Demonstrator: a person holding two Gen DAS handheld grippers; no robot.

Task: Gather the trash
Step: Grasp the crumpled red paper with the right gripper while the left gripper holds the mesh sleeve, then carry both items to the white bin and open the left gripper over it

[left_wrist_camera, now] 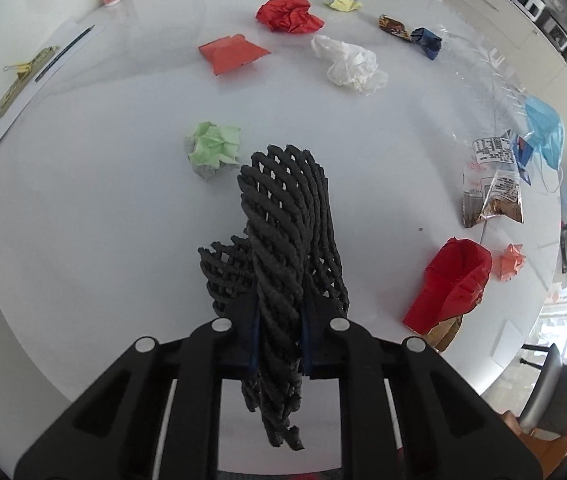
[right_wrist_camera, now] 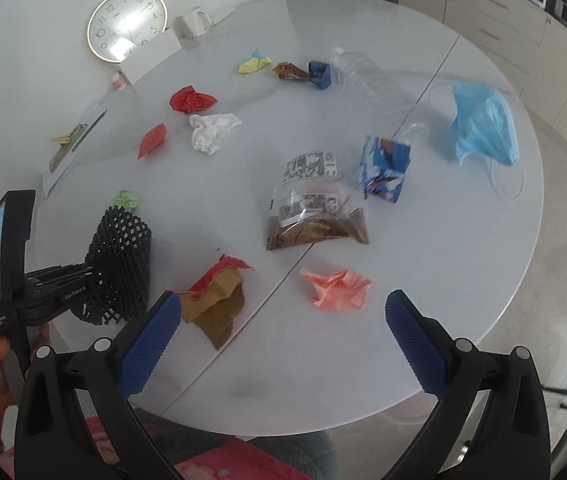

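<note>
My left gripper (left_wrist_camera: pixel 279 344) is shut on a black foam net sleeve (left_wrist_camera: pixel 283 240) and holds it above the white round table (left_wrist_camera: pixel 83 220); it also shows in the right wrist view (right_wrist_camera: pixel 121 264). My right gripper (right_wrist_camera: pixel 283 332) is open and empty above the near table edge, with a pink crumpled paper (right_wrist_camera: pixel 337 288) just ahead between its fingers. A red-and-brown wrapper (right_wrist_camera: pixel 215 300) lies near its left finger. A green paper ball (left_wrist_camera: pixel 215 148) lies just beyond the net.
Scattered trash: a clear snack bag (right_wrist_camera: pixel 315 208), blue carton (right_wrist_camera: pixel 385 168), blue face mask (right_wrist_camera: pixel 483 124), white tissue (right_wrist_camera: pixel 213 130), red papers (right_wrist_camera: pixel 191 98), a clear bottle (right_wrist_camera: pixel 363 76). A clock (right_wrist_camera: pixel 125 24), mug (right_wrist_camera: pixel 193 22) and papers (right_wrist_camera: pixel 71 144) stand at the far left.
</note>
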